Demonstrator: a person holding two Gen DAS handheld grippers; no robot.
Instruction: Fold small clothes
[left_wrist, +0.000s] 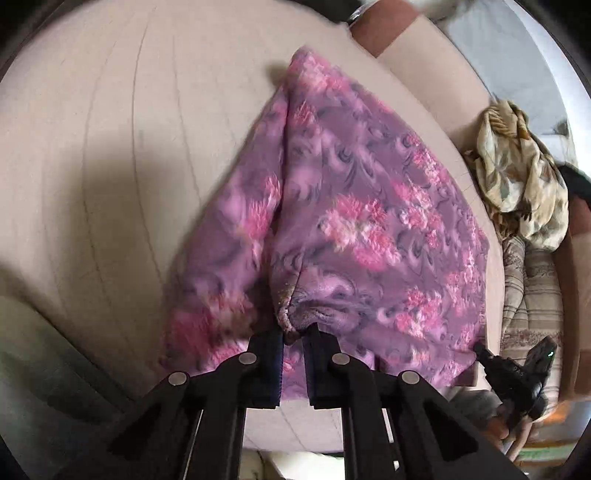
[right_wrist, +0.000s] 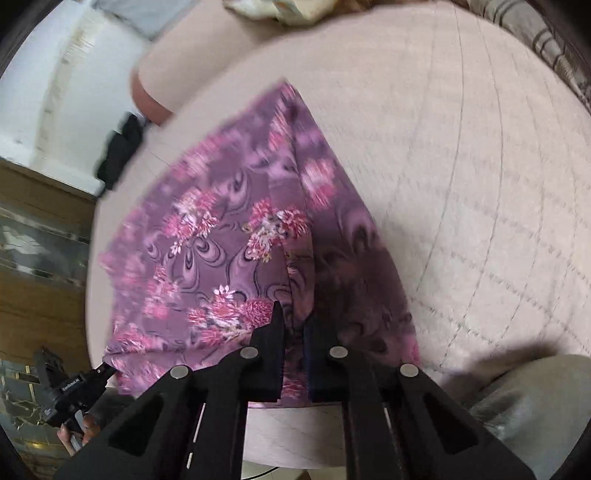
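A purple cloth with pink flowers (left_wrist: 354, 221) lies on a pale quilted surface (left_wrist: 110, 147), lifted at its near edge. My left gripper (left_wrist: 297, 332) is shut on a bunched near corner of the cloth. My right gripper (right_wrist: 293, 321) is shut on the other near corner of the same cloth (right_wrist: 229, 236). The right gripper also shows at the lower right of the left wrist view (left_wrist: 484, 350), and the left gripper at the lower left of the right wrist view (right_wrist: 105, 369). The cloth hangs stretched between the two grippers.
A crumpled cream patterned cloth (left_wrist: 517, 177) and a striped cushion (left_wrist: 532, 295) lie to the right of the surface. A brown bolster (right_wrist: 155, 92) sits at the far edge. A grey-clad knee (right_wrist: 524, 398) is at the near right.
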